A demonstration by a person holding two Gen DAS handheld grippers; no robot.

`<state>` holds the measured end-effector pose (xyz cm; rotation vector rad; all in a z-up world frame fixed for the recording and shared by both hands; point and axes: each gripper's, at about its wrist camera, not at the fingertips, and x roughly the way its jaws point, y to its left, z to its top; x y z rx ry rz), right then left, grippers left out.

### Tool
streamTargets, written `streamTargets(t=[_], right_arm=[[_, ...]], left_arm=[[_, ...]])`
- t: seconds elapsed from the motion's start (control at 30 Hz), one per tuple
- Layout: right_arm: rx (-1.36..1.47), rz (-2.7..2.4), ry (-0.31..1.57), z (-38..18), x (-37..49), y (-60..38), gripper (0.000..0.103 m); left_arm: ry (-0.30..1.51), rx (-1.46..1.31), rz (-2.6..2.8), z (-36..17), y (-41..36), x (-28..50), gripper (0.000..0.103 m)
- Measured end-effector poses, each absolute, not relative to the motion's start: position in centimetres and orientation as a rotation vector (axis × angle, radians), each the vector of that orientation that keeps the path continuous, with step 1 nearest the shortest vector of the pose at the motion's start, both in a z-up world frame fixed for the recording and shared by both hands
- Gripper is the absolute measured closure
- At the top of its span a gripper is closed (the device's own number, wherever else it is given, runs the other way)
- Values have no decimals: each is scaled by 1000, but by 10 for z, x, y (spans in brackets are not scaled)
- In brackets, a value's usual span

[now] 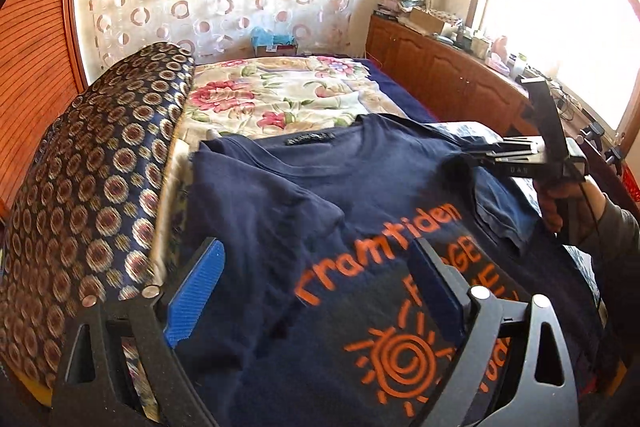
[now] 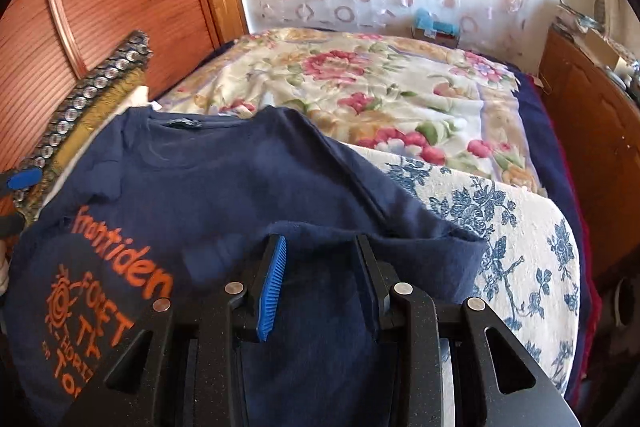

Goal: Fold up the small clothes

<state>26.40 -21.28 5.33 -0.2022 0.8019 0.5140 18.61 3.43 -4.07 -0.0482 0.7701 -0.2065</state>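
Two hand-held grippers work our navy T-shirt (image 1: 320, 211) on the bed (image 2: 400, 83): our left hand-held gripper (image 1: 316, 291) hovers released above its orange print, our right hand-held gripper (image 2: 320, 279) straddles, seemingly unclenched, its sleeve (image 2: 420, 247), which should fold in flat.

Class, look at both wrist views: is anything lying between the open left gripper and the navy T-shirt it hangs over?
Nothing visible does. The left gripper hangs open directly over the navy T-shirt, with only bare cloth between its fingers. The patterned cushion lies off to the side, beside the shirt.
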Motion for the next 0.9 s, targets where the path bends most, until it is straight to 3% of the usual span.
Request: streamTargets(t=[0.2, 0.4, 0.9], right_arm=[[-203, 549, 775, 40, 260, -204, 55], [-221, 544, 765, 31, 253, -208, 54], [-262, 541, 754, 28, 255, -206, 50]], left_arm=[[810, 1, -206, -38, 41, 206, 21], [880, 36, -261, -50, 28, 231, 30], [1001, 186, -177, -82, 12, 265, 31]])
